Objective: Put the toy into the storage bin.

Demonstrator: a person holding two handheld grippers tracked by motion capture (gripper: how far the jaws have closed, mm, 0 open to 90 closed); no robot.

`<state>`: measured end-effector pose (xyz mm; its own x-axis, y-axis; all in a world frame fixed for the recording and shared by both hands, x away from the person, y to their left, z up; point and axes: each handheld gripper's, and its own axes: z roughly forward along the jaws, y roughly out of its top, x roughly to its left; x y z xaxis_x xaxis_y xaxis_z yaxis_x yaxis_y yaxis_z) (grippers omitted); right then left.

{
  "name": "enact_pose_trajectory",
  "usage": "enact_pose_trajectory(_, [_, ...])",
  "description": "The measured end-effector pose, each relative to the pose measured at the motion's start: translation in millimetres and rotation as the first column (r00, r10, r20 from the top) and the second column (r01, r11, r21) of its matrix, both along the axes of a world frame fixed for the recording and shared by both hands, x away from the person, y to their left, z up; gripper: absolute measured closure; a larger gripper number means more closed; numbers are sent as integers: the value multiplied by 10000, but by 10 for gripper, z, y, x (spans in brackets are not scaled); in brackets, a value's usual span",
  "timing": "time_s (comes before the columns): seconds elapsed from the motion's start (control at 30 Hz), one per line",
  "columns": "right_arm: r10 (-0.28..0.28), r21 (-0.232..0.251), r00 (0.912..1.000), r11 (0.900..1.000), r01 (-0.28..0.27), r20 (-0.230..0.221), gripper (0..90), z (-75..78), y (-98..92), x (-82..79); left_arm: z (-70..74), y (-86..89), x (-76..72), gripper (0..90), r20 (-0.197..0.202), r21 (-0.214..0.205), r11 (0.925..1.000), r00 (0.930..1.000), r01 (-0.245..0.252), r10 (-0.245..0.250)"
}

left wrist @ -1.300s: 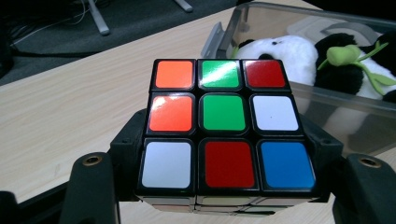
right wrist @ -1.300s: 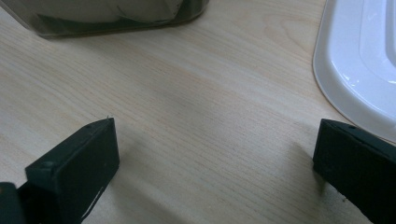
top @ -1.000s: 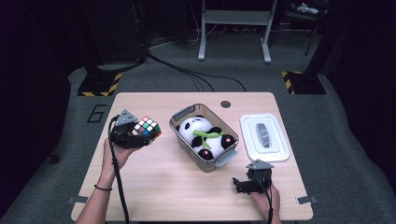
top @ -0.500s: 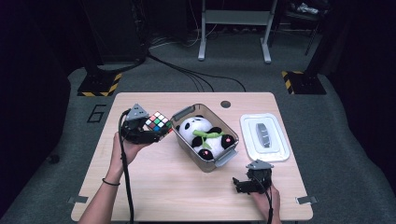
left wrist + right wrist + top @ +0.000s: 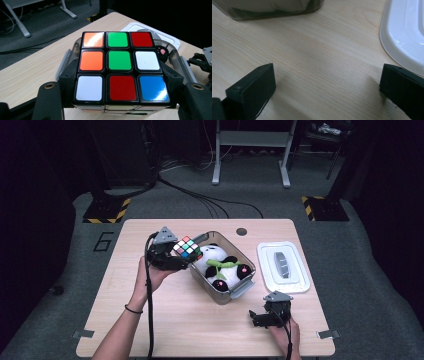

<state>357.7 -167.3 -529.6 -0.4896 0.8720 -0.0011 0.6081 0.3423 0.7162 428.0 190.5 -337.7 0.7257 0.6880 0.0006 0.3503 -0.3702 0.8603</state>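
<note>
A scrambled puzzle cube (image 5: 187,248) (image 5: 120,67) hangs in the air at the left rim of a clear plastic bin (image 5: 248,287), with my left gripper (image 5: 181,256) (image 5: 120,100) shut on its two sides. Inside the bin lies a plush panda (image 5: 224,267). The bin's white lid (image 5: 283,266) (image 5: 404,30) rests on the table to the right. Near the table's front edge my right gripper (image 5: 256,318) (image 5: 327,85) lies open on the wood, with nothing between its jaws.
The wooden table (image 5: 165,320) has bare room in front of the bin and on its left half. A round cable hole (image 5: 242,231) sits at the back edge. Dark carpet, cables and a metal stand (image 5: 250,150) lie beyond.
My left gripper has carried the cube to the right and a little upward, from beside the bin to its left rim. The right gripper has stayed still.
</note>
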Motion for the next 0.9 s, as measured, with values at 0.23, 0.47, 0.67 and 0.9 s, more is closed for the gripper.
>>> enact_pose_trajectory(0.23, [2, -3, 10000, 10000, -2, 0, 0, 0, 0, 0, -62, -260, 50, 340, -246, -22, 9989, 9986, 466, -467])
enact_pose_trajectory(0.47, [3, -2, 10000, 10000, -3, 1, 0, 0, 0, 0, -119, -536, 67, 340, -445, 22, 9957, 9947, 928, -927])
enact_pose_trajectory(0.67, [-9, -7, 10000, 10000, 9, 4, 0, 0, 0, 0, -211, -744, 97, 340, -757, 6, 9939, 9910, 1103, -1100])
enact_pose_trajectory(0.9, [-34, 23, 10000, 10000, 34, -5, 0, 1, 2, 0, -323, -872, 117, 340, -1102, -179, 9943, 9882, 1049, -1063])
